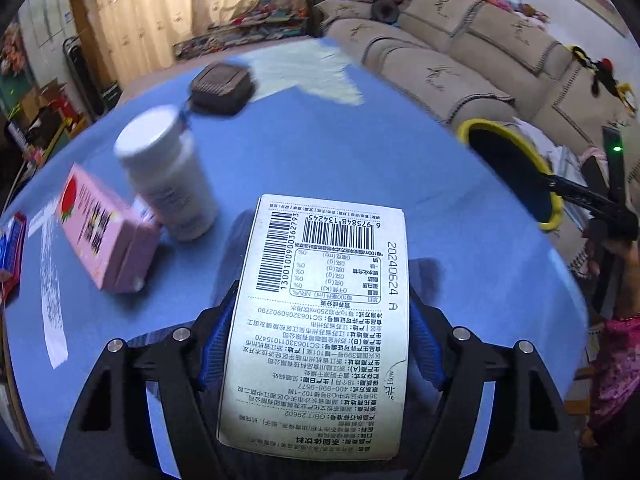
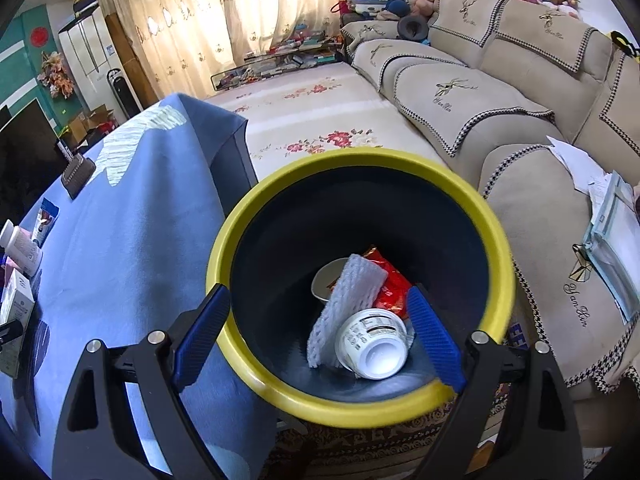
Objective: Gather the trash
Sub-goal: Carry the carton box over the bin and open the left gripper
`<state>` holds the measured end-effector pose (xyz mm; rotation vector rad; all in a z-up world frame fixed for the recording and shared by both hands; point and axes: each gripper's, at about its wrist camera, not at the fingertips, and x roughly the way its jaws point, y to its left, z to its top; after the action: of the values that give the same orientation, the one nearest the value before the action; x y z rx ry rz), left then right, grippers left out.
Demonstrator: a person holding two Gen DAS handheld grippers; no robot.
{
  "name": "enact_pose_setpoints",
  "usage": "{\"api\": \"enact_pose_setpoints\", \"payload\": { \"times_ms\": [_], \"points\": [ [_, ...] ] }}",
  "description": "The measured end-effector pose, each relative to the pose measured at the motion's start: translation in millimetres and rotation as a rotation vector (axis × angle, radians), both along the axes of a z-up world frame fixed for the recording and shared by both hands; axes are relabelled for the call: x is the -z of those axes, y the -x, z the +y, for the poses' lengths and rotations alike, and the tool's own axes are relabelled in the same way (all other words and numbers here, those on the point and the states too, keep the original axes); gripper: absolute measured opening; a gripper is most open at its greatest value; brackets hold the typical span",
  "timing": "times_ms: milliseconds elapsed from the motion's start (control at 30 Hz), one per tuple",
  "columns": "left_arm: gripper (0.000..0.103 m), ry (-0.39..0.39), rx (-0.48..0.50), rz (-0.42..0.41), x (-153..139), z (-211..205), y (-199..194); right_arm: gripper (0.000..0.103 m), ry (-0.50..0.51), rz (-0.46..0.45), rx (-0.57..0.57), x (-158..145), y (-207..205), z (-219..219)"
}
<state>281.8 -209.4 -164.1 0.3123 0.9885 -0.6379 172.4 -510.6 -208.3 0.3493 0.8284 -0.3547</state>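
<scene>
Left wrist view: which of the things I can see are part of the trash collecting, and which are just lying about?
In the job:
- white printed box between the left gripper fingers
- yellow-rimmed bin, held at the rim by the right gripper
- paper cup already in the bin

Lying about:
- white bottle
- pink carton
- brown case
- sofa

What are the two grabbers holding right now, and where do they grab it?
The left gripper clamps a white printed carton by its two long sides. The right gripper grips the bin by its yellow rim.
</scene>
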Motion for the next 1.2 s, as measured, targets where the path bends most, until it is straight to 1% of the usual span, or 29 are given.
{"api": "enact_pose_setpoints", "payload": {
  "times_ms": [100,200,333,467,567,767,933,1033,1100,1133,1167,1200],
  "points": [
    [0.074,0.023,0.049,-0.018,-13.0,-20.4,11.1,0.085,0.013,-0.018,0.03,-6.0,18.3,-6.1],
    [0.074,0.047,0.117,-0.027,-24.9,-50.8,20.3,0.085,0.019,-0.029,0.057,-9.5,37.2,-13.7],
    [0.074,0.077,0.216,-0.019,-34.1,-109.3,26.7,0.086,0.04,-0.028,0.094,-13.0,61.4,-27.9],
    [0.074,0.097,0.301,0.01,-32.5,-173.9,27.7,0.086,0.045,-0.024,0.13,-13.3,83.3,-45.5],
    [0.074,0.092,0.347,0.038,-23.5,-223.8,25.6,0.086,0.037,-0.02,0.164,-10.9,98.3,-61.9],
    [0.074,0.051,0.39,0.066,5.9,-309.1,20.1,0.087,-0.004,-0.004,0.218,2.5,121.8,-90.8],
    [0.074,0.04,0.394,0.083,25.0,-354.8,12.3,0.087,-0.032,0.006,0.249,13.9,131.8,-105.6],
    [0.074,0.025,0.387,0.088,35.0,-370.5,8.2,0.087,-0.049,0.009,0.257,19.9,133.5,-109.5],
    [0.076,0.018,0.378,0.083,39.8,-372.8,6.9,0.087,-0.057,0.009,0.256,21.1,132.2,-109.3],
    [0.078,0.016,0.375,0.079,40.3,-374.3,6.7,0.087,-0.059,0.008,0.253,21.5,131.8,-109.2],
    [0.085,0.019,0.371,0.075,39.9,-374.1,6.3,0.087,-0.06,0.009,0.249,21.8,130.4,-108.1],
    [0.087,0.024,0.367,0.071,38.8,-372.1,5.6,0.087,-0.059,0.01,0.246,21.6,129.4,-107.0]
  ]
}}
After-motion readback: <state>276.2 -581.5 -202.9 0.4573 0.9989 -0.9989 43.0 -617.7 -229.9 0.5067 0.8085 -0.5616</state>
